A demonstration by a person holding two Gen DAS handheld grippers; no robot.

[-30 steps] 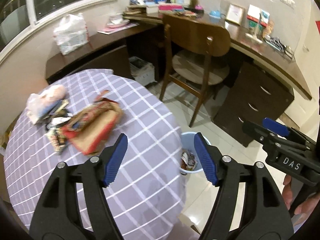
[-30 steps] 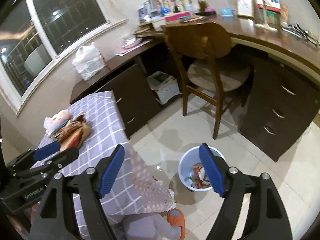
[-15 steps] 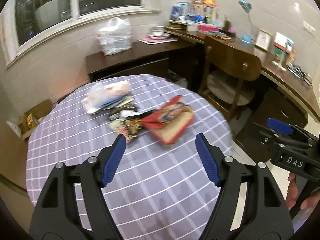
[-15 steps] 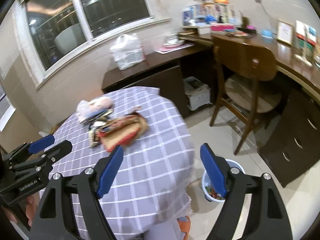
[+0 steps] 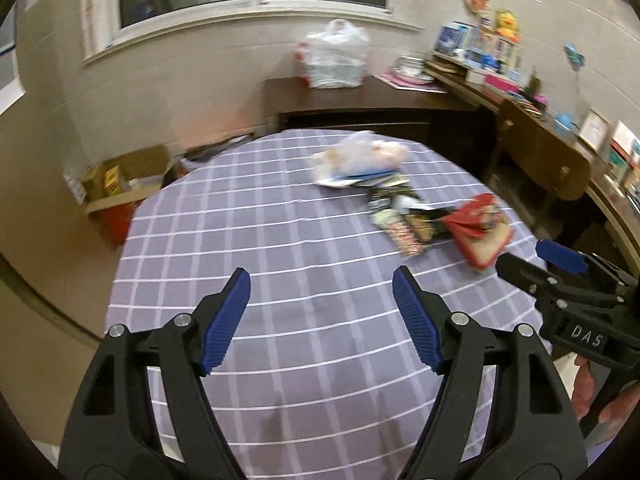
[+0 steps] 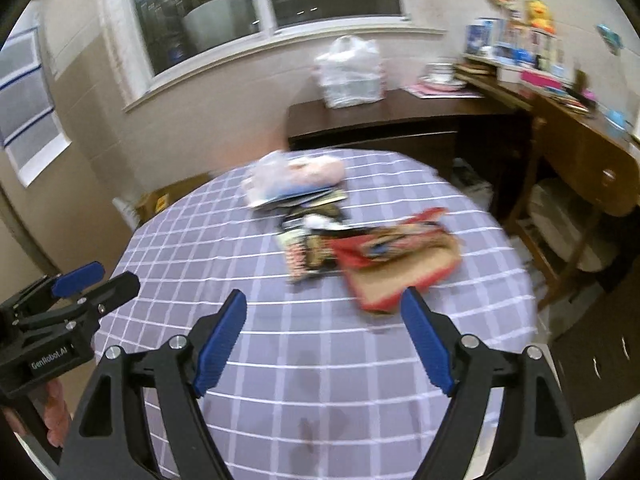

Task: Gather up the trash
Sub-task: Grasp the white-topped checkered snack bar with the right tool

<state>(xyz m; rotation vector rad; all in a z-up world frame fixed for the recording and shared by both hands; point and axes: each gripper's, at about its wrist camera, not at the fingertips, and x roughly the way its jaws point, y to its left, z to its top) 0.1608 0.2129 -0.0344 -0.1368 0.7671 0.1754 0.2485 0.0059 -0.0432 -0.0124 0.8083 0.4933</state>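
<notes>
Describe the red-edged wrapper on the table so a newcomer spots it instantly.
On the round table with the lilac checked cloth, litter runs in a line. The red-edged wrapper is the flat piece at the end nearest the wooden chair. It is the biggest piece, tan with a red border, unlike the clear plastic bag.

We look from left gripper (image 5: 321,304), above near edge of round table (image 5: 248,248), facing window wall. Trash pile (image 5: 412,208) sits off to right. From right gripper (image 6: 323,322) we look same way, pile (image 6: 344,232) closer, near middle. Both views share table, pile, white bag (image 6: 350,74) and each other's gripper.
</notes>
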